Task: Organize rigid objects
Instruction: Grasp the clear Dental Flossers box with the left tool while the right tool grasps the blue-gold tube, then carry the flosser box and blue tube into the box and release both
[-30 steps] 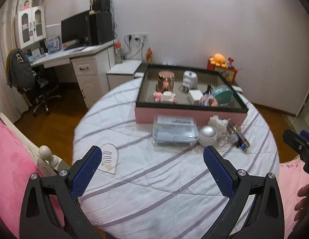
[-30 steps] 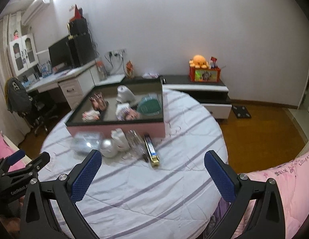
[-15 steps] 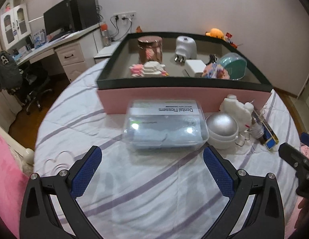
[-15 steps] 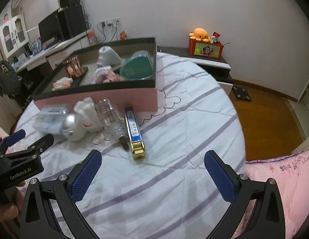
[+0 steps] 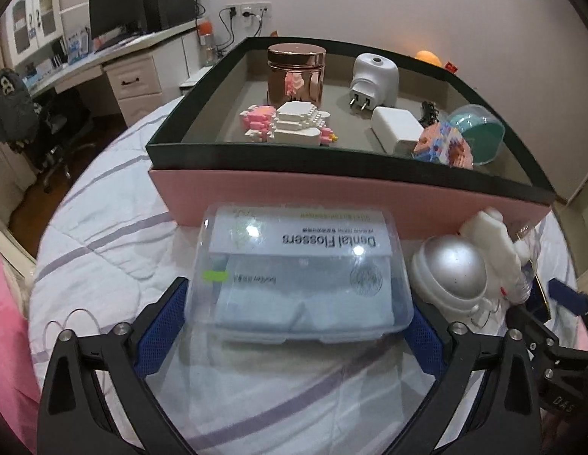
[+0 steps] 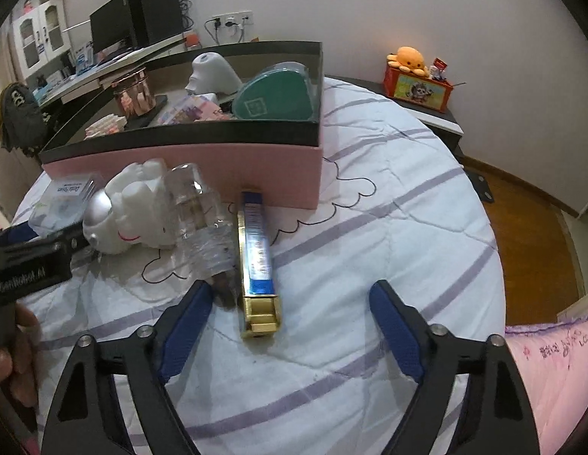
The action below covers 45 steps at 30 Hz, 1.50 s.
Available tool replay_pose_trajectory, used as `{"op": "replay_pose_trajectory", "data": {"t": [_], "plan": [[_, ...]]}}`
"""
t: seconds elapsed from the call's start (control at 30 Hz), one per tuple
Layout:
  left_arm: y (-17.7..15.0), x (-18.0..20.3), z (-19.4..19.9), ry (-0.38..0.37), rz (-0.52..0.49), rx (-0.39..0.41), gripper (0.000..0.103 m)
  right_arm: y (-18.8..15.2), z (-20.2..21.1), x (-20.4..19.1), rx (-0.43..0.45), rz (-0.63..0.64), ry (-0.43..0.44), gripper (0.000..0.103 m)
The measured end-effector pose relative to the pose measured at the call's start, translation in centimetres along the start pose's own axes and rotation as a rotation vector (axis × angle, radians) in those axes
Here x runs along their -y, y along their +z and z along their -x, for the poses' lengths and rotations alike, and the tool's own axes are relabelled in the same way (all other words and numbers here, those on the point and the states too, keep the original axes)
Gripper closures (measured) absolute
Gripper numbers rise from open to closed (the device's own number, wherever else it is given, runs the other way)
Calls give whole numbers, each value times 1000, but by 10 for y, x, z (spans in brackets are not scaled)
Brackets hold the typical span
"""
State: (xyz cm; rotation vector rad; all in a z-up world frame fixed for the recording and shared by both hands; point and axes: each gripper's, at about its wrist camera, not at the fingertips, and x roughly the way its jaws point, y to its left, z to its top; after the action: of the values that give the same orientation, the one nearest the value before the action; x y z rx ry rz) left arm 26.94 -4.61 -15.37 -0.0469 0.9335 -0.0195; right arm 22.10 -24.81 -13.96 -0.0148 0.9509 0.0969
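Observation:
A clear plastic box of dental flossers (image 5: 301, 273) lies on the bed cover in front of the pink tray (image 5: 331, 193). My left gripper (image 5: 294, 318) is open, with a finger on each side of the box's near end. A white and silver astronaut figure (image 5: 468, 261) lies to the right of the box. In the right wrist view a blue and gold bar (image 6: 256, 254) lies beside a clear bottle (image 6: 199, 220) and the astronaut (image 6: 127, 208). My right gripper (image 6: 290, 333) is open, with the bar's near end just ahead between its fingers.
The tray (image 6: 203, 174) holds a copper jar (image 5: 295, 74), a white plug (image 5: 373, 79), a white charger (image 5: 398, 129), brick figures (image 5: 290, 125) and a teal case (image 5: 479, 136). A desk and chair stand at the far left. A low cabinet with an orange toy (image 6: 409, 58) stands behind.
Both grippers have moved forward and down. The left one has come around the flosser box. The right one has come close to the blue and gold bar.

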Motion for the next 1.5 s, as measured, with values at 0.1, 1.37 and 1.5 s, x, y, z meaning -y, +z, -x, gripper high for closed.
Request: {"op": "replay_pose_trajectory", "data": {"t": [0.1,1.37,1.5], "plan": [[0,1,1,0,-13,3,9,3,7,4,-2,-11,46,27],[-14,-18,103,-28,-41,163,10,11,94,-12,183,-15,148,88],[3,-26,122,-26,-41,202,10,29,115,-27,236,17,185,88]]}}
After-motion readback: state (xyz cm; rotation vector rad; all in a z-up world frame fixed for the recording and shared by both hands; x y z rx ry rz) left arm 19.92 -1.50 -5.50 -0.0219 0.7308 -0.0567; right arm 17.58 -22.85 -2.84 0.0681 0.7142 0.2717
